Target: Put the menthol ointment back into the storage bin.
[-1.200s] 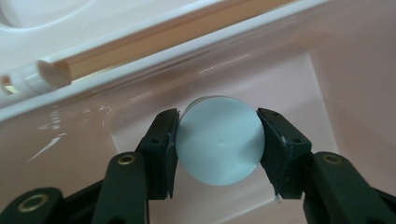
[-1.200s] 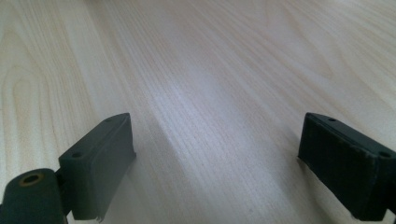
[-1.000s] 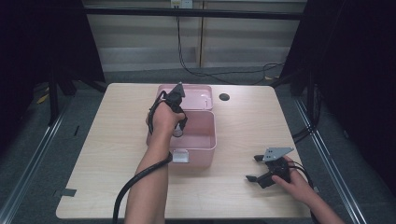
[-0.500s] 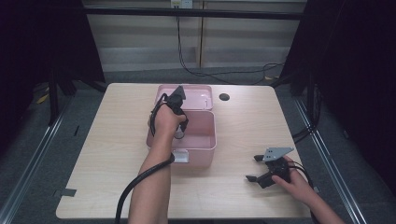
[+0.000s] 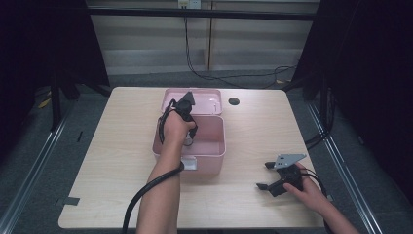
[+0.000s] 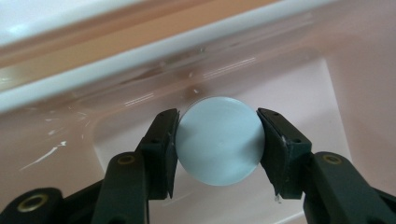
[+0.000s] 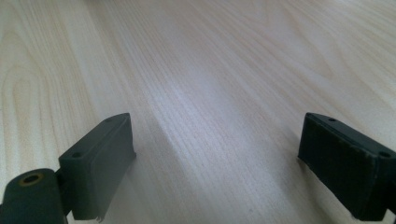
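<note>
- From above, my left hand-held gripper [image 5: 187,139] reaches down inside the open pale pink plastic box [image 5: 216,146] on the light wooden bench [image 5: 122,136]; its own view shows it clamped on a round pale blue disc [image 6: 218,141]
- My right hand-held gripper [image 5: 270,181] rests on the bench, jaws wide apart, nothing between them

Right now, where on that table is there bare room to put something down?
Bare wood lies left of the pink box, along the near edge between the two forearms, and at the far right corner past the dark hole. It is crowded inside the box, where the left gripper holds a pale disc.
</note>
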